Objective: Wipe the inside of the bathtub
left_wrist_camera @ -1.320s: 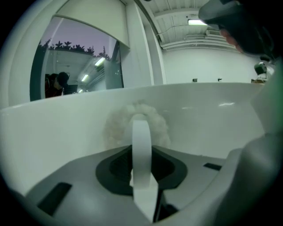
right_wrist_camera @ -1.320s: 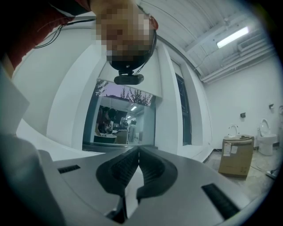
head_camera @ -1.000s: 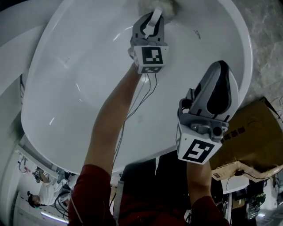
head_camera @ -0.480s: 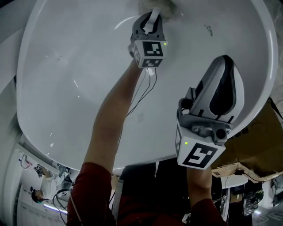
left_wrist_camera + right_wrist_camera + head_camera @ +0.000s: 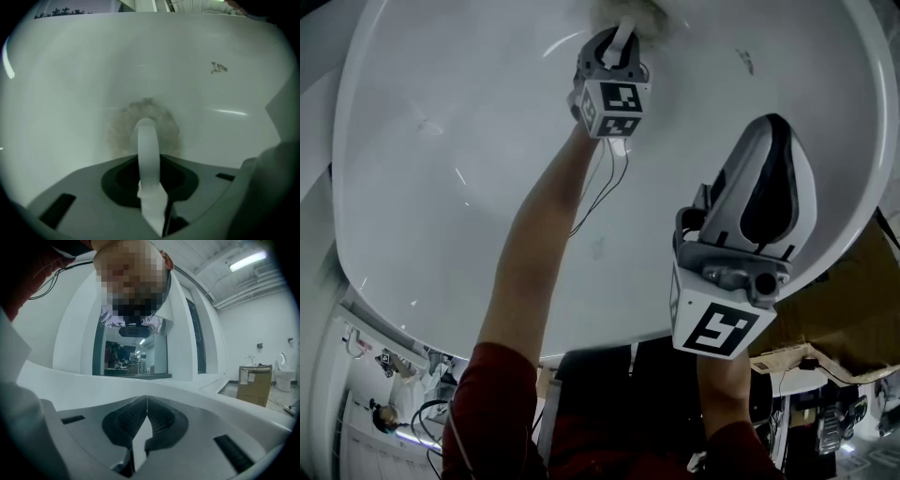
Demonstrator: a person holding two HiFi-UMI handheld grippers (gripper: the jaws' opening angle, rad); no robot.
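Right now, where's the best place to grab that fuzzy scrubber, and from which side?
Grab the white loop on its back, coming from the side facing away from the tub wall. The scrubber lies flat against the tub, so its fuzzy face can't be pinched, but the thin loop sticks out. The left gripper is shut on it just that way.

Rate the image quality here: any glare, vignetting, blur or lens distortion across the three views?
Head view: dim, bluish, heavy fisheye bowing the bathtub; thin glare streaks on its wall. Left gripper view: dark vignetted corners, soft focus, the beige wiping pad fuzzy, one glare streak right of it. Right gripper view: ceiling light blown out, corners vignetted, a mosaic patch overlaid up top.
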